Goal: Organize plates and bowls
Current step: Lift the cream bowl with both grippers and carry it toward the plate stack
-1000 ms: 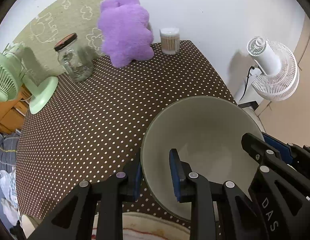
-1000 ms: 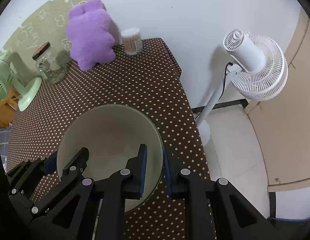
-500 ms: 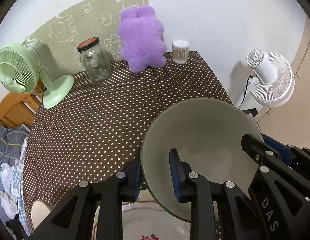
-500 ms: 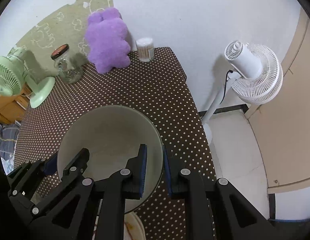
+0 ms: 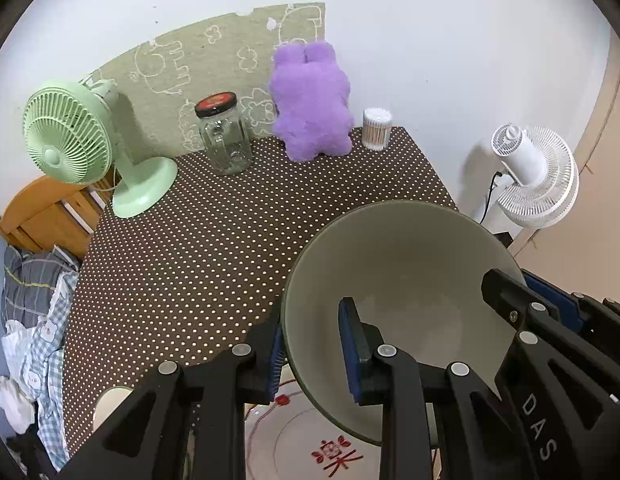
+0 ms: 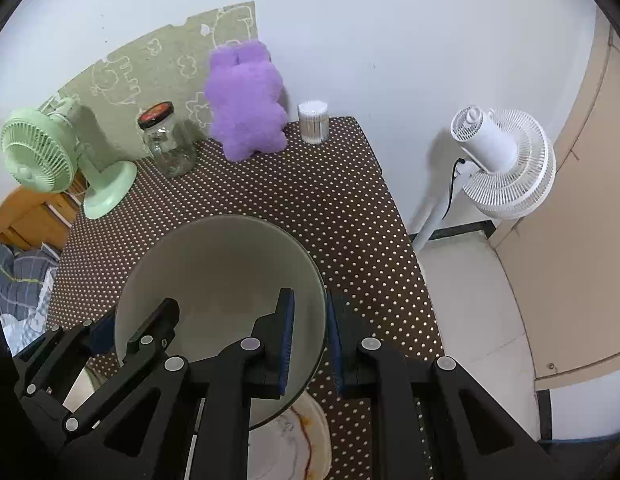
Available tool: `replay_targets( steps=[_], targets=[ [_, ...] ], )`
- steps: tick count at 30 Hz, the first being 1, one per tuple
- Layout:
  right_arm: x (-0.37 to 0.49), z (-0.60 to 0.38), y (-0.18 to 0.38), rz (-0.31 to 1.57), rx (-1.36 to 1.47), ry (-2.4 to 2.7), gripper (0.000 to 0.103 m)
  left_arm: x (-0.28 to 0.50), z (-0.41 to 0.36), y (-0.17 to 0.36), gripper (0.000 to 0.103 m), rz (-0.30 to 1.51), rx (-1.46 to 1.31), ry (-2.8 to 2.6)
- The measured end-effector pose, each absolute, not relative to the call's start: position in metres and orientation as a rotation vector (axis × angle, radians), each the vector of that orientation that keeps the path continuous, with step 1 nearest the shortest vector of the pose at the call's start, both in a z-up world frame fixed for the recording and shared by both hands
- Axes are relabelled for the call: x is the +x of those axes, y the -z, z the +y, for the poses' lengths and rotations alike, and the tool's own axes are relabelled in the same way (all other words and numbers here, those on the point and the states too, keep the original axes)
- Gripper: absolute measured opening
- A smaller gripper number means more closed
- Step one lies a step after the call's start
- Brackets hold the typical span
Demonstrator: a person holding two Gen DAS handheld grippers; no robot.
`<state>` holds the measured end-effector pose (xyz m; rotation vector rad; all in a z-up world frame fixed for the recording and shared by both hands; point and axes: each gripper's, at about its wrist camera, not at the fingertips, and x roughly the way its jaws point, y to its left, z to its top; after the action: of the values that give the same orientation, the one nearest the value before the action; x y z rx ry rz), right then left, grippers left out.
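Note:
Both grippers hold one large pale green bowl [image 5: 401, 280] in the air above the brown dotted table [image 5: 230, 240]. My left gripper [image 5: 310, 344] is shut on the bowl's left rim. My right gripper [image 6: 310, 336] is shut on its right rim; the bowl also shows in the right wrist view [image 6: 222, 280]. A white plate with red markings [image 5: 310, 448] lies below the bowl near the table's front edge; it also shows in the right wrist view [image 6: 294, 440]. The rim of another pale dish [image 5: 110, 404] shows at front left.
At the table's back stand a green desk fan [image 5: 78, 144], a glass jar with a dark lid [image 5: 224, 140], a purple plush toy [image 5: 310, 104] and a cotton swab container [image 5: 376, 128]. A white floor fan [image 5: 533, 176] stands right of the table. Clothes [image 5: 30, 304] lie left.
Both grippers have risen and pulled back with the bowl. More of the table, the green fan and the white plate below have come into view.

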<state>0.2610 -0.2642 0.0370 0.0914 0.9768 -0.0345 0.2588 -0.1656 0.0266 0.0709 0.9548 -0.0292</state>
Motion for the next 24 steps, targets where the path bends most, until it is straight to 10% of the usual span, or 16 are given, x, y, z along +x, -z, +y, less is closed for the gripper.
replay_targets(
  steps=[24],
  targets=[
    [0.224,-0.176,-0.055,0.959,0.075,0.036,0.020,0.220,-0.075,-0.042,0.024,0.951,0.054,0.040]
  ],
)
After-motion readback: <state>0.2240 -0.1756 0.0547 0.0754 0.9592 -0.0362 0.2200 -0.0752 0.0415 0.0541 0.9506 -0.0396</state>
